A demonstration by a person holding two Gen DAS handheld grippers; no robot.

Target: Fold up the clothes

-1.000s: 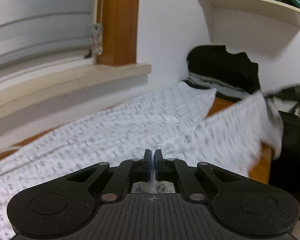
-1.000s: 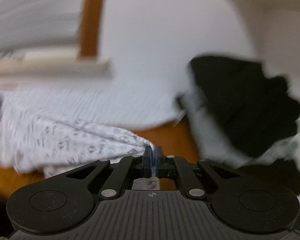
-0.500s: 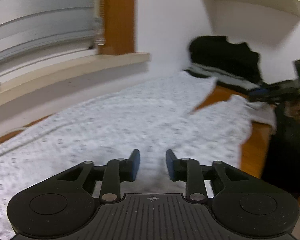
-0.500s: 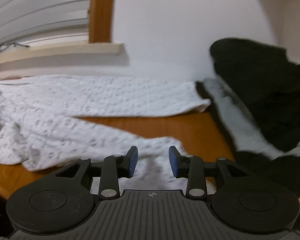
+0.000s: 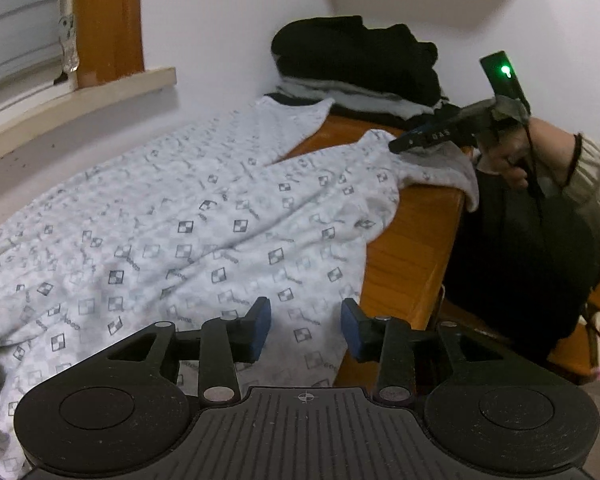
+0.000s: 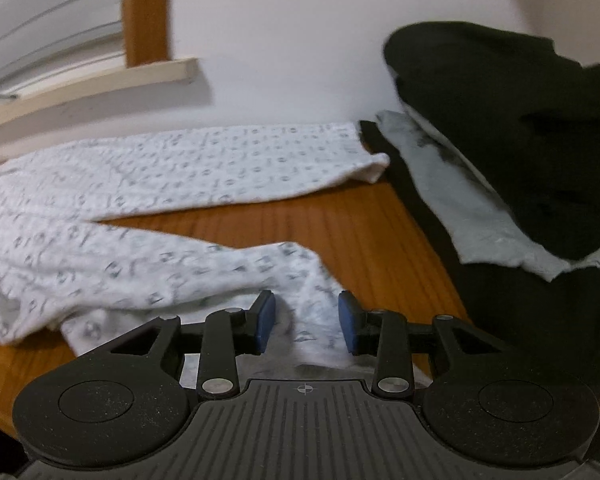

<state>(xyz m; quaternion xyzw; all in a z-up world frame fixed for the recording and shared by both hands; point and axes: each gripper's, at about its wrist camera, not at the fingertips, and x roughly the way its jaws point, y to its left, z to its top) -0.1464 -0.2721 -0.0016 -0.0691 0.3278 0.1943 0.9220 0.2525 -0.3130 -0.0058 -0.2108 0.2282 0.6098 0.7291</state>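
Note:
A white garment with a small grey checker print lies spread over the wooden table. It looks like trousers: one leg reaches toward the wall, and the other lies nearer, its end hanging over the table's front corner. My left gripper hovers open just above the cloth near the table's front edge. Open too, my right gripper stands over the end of the near leg. In the left wrist view the right gripper shows at the far corner, held by a hand.
A pile of folded black and grey clothes sits at the table's far right against the wall. A window sill and blind run along the left. A dark bag or chair stands past the table's right edge.
One second ago both grippers were shut on the white garment and moving it. Both have since opened and let it go; the cloth now rests on the table.

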